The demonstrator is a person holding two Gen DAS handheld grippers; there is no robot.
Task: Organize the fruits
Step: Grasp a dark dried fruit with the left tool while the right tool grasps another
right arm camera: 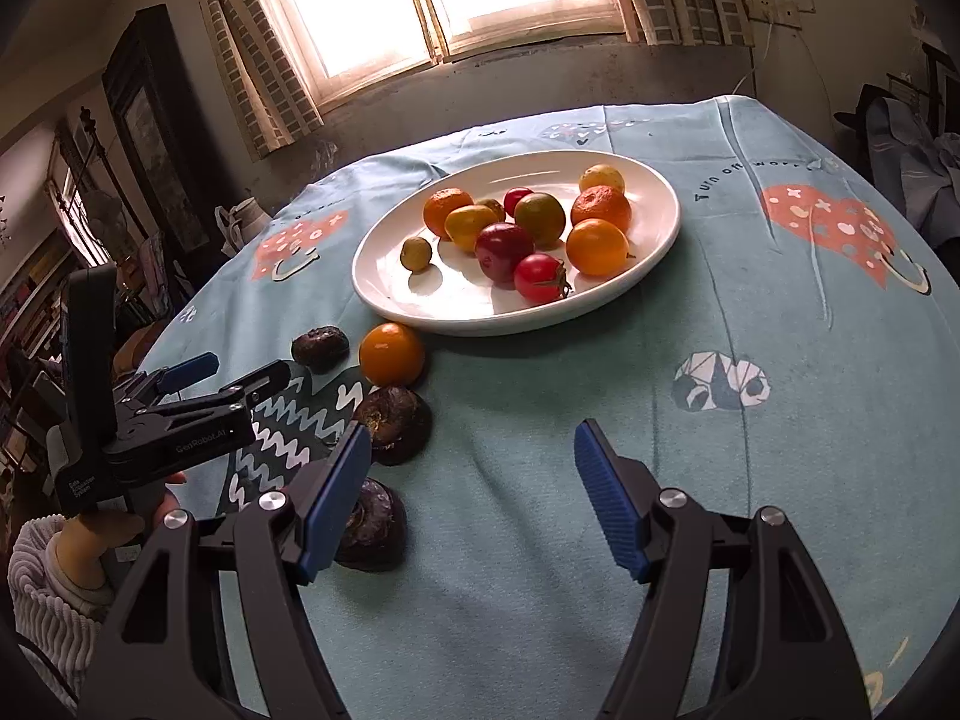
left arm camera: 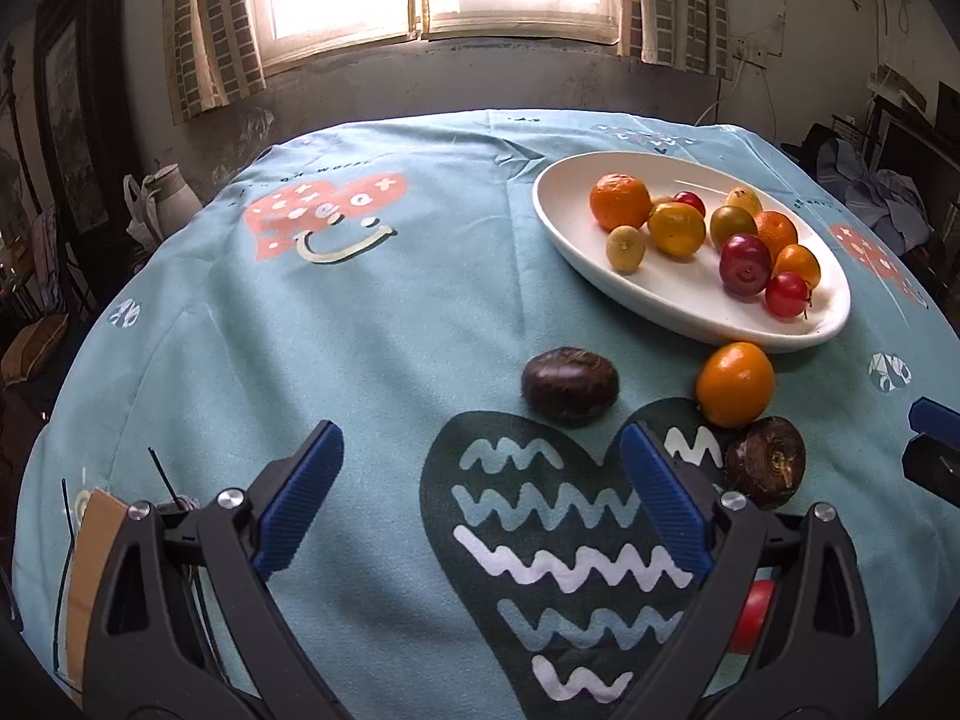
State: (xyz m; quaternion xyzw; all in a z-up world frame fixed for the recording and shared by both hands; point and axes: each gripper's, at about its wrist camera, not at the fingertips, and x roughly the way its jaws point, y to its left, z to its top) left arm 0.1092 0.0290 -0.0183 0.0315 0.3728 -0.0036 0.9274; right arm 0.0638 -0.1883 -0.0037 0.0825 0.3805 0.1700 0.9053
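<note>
Mid-collection, I judge: most fruit sits on the white plate (right arm camera: 660,222); an orange fruit (left arm camera: 734,383) and three dark brown fruits remain on the surface (left arm camera: 360,330).

My left claw (left arm camera: 480,504) is wide apart and empty, aimed at the nearest dark fruit (left arm camera: 570,385): matte, wrinkled, oval. Next: advance and straddle it.

Right claw (right arm camera: 471,501) apart, empty.
</note>
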